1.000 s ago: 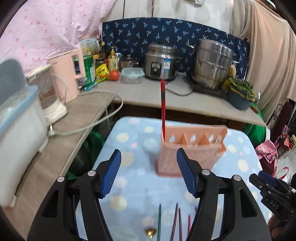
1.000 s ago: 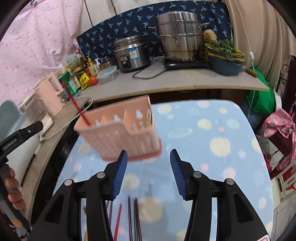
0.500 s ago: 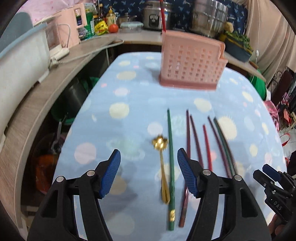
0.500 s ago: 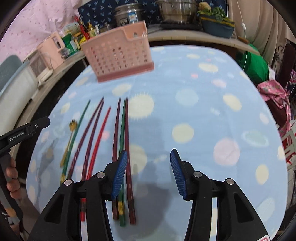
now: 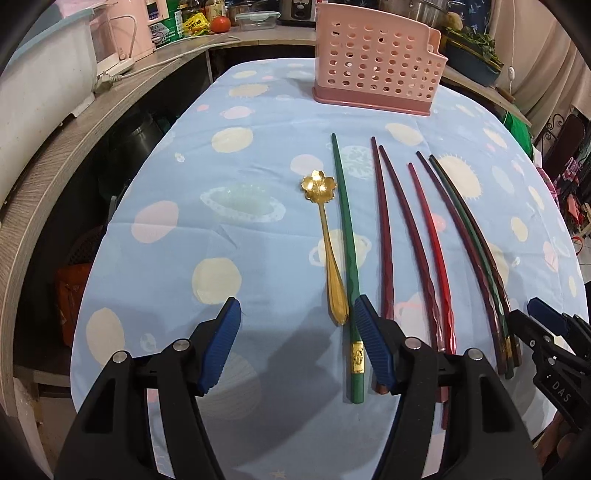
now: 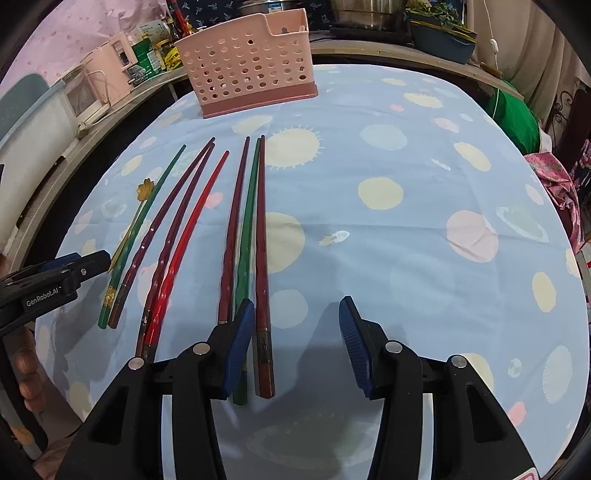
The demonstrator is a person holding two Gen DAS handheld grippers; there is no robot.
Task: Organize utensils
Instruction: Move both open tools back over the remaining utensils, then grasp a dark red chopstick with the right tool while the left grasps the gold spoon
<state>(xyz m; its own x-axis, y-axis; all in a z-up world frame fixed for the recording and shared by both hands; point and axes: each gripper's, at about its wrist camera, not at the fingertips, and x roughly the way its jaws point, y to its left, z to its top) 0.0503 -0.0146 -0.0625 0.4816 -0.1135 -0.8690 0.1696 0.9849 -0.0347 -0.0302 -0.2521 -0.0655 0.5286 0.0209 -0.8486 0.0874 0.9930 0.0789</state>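
A pink perforated utensil basket [image 5: 376,79] [image 6: 249,59] stands at the table's far end. Several chopsticks lie side by side on the blue cloth: a green one [image 5: 345,240] [image 6: 146,218], dark red ones [image 5: 382,229] [image 6: 260,236], a bright red one [image 5: 430,236] [image 6: 188,229]. A gold flower-bowl spoon [image 5: 325,236] [image 6: 142,195] lies left of the green chopstick. My left gripper [image 5: 295,343] is open and empty above the near ends of the spoon and green chopstick. My right gripper [image 6: 297,339] is open and empty, just right of the rightmost chopsticks.
A wooden counter [image 5: 74,144] runs along the left and back, with a pink kettle [image 5: 129,29], jars, a tomato, pots and a white appliance. The table's blue dotted cloth [image 6: 406,221] stretches to the right. A green bag [image 6: 513,110] sits beyond the right edge.
Both grippers have tilted down from the raised basket view to the table and come lower and nearer to the chopsticks' near ends. Both stay open.
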